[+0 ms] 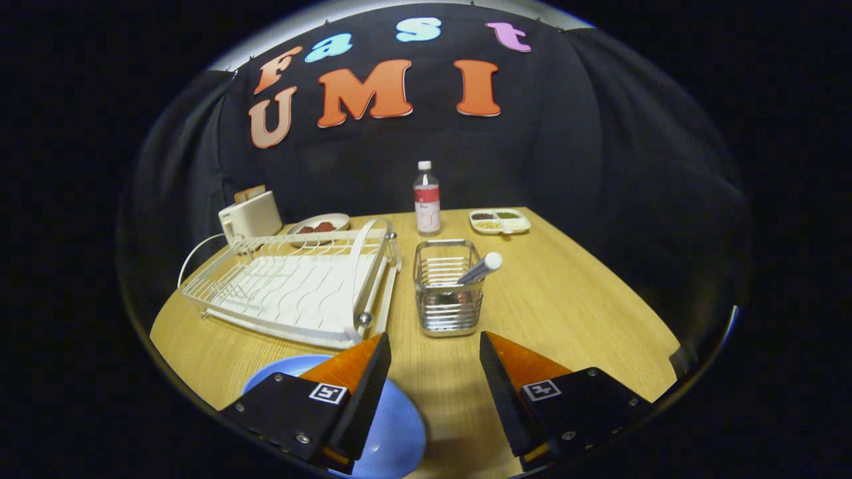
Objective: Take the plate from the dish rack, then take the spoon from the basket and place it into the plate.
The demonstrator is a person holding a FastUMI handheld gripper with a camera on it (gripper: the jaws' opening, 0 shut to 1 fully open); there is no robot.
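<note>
A blue plate (pixel 393 432) lies flat on the wooden table, partly under my left finger. My gripper (pixel 434 342) is open with nothing between its fingers. Just ahead of the fingers stands a metal wire basket (pixel 447 287). A spoon (pixel 480 268) leans in it, its pale handle sticking out toward the right. The white dish rack (pixel 296 283) sits to the left of the basket and holds no dishes that I can see.
A bottle with a red label (pixel 426 199) stands behind the basket. A divided snack tray (pixel 500 221) is at the back right. A white toaster (pixel 251 216) and a small plate with food (pixel 319 224) are behind the rack. Bare table (pixel 572 299) lies right of the basket.
</note>
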